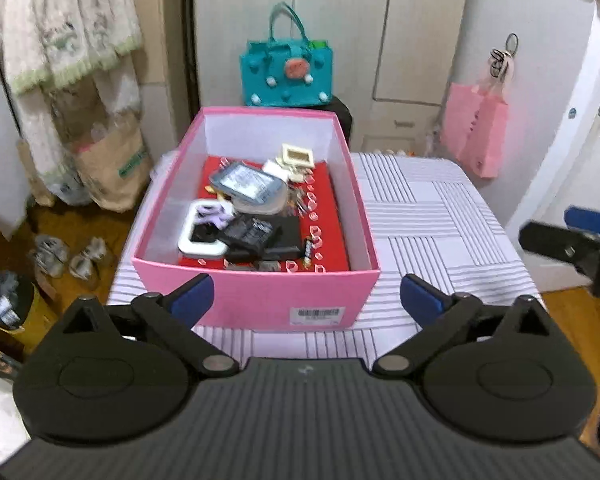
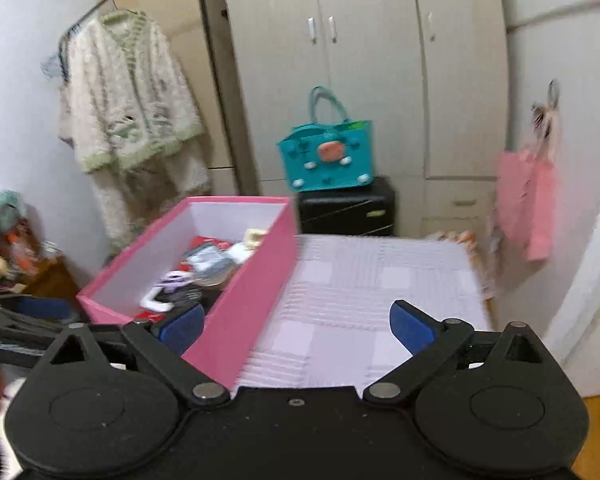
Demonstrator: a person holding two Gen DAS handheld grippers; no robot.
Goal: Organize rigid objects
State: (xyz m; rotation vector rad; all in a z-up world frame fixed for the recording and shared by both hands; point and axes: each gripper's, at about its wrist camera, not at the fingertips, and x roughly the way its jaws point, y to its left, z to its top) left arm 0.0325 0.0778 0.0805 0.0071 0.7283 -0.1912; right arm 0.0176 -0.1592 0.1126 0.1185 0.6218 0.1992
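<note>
Both grippers were spread wide and carried nothing: the left gripper (image 1: 306, 298) hung before the near wall of the pink cardboard box (image 1: 256, 294), and the right gripper (image 2: 296, 326) stood just to its right, over the white-and-lilac striped tablecloth (image 2: 380, 280); the wall's corner ran between its blue pads without being pinched.

That one box sat on the left part of the cloth and held the rigid things in a loose heap on a red liner: one grey-blue framed rectangular case (image 1: 246, 184), one white rounded plastic frame (image 1: 200, 236) with a lilac piece across it, one flat black box (image 1: 260, 236), one small cream square frame (image 1: 296, 158), and a few lesser bits too blurred to count.

By my reading the work was nearly done, since no loose item showed on the bare cloth; what remained, if anything, was tidying the heap or closing the box, and no lid was in view.

Further out stood one teal felt handbag (image 1: 286, 72) on a black case and one pink paper bag (image 1: 476, 132) hanging by the door.
</note>
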